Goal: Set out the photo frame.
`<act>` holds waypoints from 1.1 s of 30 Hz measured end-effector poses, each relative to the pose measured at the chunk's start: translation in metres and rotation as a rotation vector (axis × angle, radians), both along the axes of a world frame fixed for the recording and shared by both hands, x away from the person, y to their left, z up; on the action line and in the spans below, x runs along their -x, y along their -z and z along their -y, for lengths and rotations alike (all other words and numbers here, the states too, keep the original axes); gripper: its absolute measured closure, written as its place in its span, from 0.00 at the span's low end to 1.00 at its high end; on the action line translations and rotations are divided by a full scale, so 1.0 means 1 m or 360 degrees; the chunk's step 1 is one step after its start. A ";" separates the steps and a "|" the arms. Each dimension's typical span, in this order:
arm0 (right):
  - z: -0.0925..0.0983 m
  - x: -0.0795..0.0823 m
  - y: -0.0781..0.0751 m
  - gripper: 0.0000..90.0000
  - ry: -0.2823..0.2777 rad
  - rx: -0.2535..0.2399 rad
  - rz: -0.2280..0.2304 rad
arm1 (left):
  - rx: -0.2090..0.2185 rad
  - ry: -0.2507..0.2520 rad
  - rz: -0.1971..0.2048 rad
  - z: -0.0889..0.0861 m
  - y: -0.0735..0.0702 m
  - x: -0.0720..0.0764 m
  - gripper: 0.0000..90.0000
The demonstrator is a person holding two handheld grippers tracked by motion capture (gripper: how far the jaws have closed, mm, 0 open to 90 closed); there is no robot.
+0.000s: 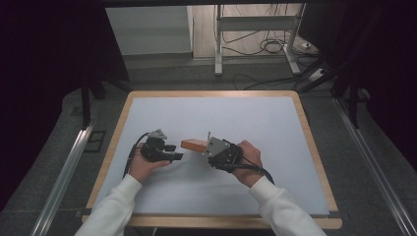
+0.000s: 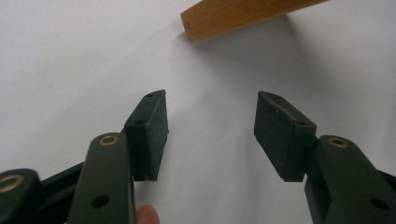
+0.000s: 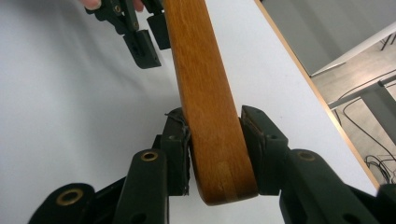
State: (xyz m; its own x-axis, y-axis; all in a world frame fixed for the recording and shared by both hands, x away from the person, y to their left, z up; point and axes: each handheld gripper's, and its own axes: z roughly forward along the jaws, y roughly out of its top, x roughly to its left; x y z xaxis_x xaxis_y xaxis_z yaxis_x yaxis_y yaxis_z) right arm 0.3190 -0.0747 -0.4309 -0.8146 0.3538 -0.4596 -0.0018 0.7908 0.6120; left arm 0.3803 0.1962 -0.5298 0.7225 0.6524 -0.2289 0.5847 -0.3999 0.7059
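At the frame's centre, the right gripper (image 1: 205,146) is clamping a wooden block (image 1: 193,145) above the desk (image 1: 275,147) toward the left gripper (image 1: 176,152), gaping empty; a mistimed handover risks dropping it.

White sleeves (image 1: 118,206) cover both forearms. Each gripper, left (image 1: 169,152) and right (image 1: 209,147), is black with brass-ringed holes, a grey three-cornered plate and a black cable.
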 end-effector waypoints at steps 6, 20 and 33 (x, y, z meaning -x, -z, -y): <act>0.008 0.006 -0.010 0.74 -0.0028 -0.0043 -0.0064 | 0.0003 -0.0001 -0.0009 0.000 0.001 0.000 0.49; 0.017 0.016 -0.017 0.72 -0.0070 -0.0132 -0.0158 | 0.0000 0.0001 0.0000 0.002 0.000 0.000 0.48; 0.022 -0.004 -0.020 0.55 0.0070 -0.0212 -0.0134 | -0.0001 0.0004 0.0001 0.002 0.000 0.000 0.47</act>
State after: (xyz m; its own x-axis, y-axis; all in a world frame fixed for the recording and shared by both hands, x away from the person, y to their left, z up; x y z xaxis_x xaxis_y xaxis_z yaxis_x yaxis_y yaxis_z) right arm 0.3228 -0.0971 -0.4111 -0.8306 0.4432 -0.3370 0.0867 0.7008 0.7081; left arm 0.3804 0.1945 -0.5294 0.7244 0.6505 -0.2281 0.5832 -0.4020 0.7059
